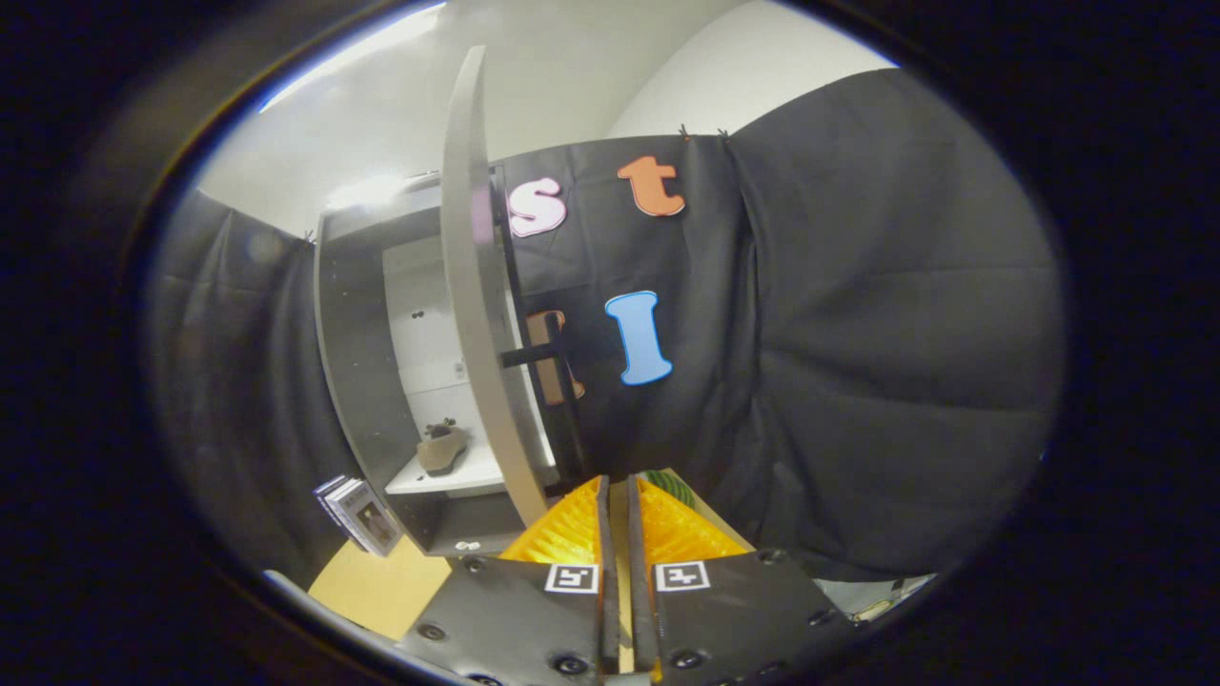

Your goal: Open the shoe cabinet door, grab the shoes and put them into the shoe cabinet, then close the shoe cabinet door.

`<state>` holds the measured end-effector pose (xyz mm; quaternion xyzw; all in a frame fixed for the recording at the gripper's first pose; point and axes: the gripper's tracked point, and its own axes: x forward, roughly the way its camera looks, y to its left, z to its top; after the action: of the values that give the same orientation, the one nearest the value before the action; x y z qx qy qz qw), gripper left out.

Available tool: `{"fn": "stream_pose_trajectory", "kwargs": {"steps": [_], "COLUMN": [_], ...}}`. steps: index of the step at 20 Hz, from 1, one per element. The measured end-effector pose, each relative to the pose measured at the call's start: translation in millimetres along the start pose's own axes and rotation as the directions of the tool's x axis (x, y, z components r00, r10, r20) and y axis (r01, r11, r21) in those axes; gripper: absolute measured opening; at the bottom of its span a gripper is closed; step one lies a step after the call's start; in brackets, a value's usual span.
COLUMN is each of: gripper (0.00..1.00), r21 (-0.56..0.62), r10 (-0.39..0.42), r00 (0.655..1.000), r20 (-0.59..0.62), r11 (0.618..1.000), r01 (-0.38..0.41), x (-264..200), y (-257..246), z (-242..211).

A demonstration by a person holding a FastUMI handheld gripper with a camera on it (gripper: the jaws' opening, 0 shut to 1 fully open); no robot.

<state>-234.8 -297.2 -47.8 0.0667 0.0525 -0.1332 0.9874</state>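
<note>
Shoe [442, 450] sits on the shelf inside the cabinet [357, 381], ahead and left of your gripper [618, 534], whose fingers are nearly together and hold nothing, so closing comes next: push the open door [474, 314], just ahead, shut.

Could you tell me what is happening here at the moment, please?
A person's handheld gripper faces a shoe cabinet, its fingers nearly closed with nothing between them. The cabinet door stands open, edge-on just ahead of the fingers. A shoe already sits on the shelf inside, so the door remains to be closed.
</note>
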Motion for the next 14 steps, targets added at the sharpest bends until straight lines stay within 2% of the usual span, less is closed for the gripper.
{"fn": "stream_pose_trajectory", "kwargs": {"steps": [4,9,14], "gripper": [0.08,0.07,0.08], "r21": [-0.045,-0.088,-0.118], "r10": [0.037,0.141,0.24], "r00": [0.999,0.99,0.963], "r20": [0.012,-0.009,-0.125], "r11": [0.998,0.986,0.96], "r01": [-0.036,-0.141,-0.255], "x": [-11.4,-16.2,-11.2], "y": [22.9,75.8,134.9], "z": [-3.4,-19.7,-71.2]}}
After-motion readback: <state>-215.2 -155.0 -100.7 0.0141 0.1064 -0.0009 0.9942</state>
